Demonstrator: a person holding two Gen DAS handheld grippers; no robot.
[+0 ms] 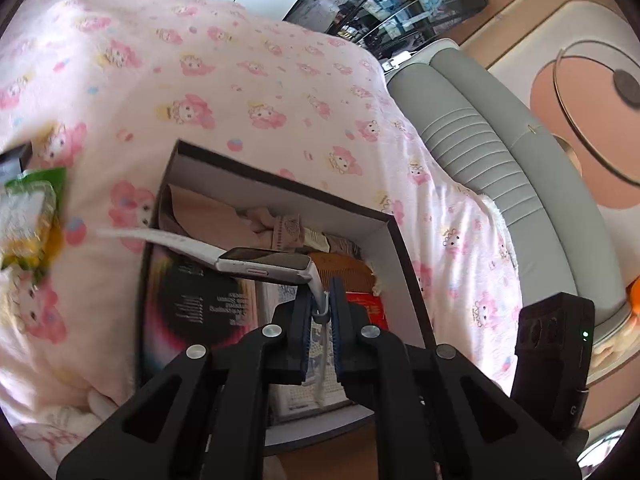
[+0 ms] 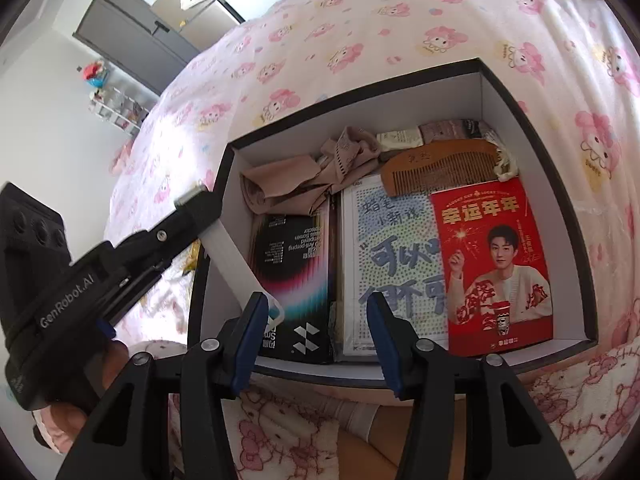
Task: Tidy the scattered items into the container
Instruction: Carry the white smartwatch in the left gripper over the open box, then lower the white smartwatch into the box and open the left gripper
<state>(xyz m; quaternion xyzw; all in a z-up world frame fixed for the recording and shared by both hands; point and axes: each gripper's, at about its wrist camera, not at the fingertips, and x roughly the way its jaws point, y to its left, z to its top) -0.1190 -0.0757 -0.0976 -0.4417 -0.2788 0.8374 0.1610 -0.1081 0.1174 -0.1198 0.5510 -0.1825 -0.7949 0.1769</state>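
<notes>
White smartwatch (image 1: 264,266) by its strap in left tool (image 1: 320,312), above box (image 1: 394,240).

White watch (image 1: 256,262); pink cartoon-print sheet (image 1: 240,80); red card (image 2: 494,264).

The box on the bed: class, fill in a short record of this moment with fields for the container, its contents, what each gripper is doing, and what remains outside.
container: open dark-rimmed box on pink bedsheet
contents: wooden comb, red card, black packet, dotted white sheet, beige cloth
left gripper: shut on smartwatch strap, over the box
right gripper: open, holding nothing
outside box: green-yellow packet
</notes>
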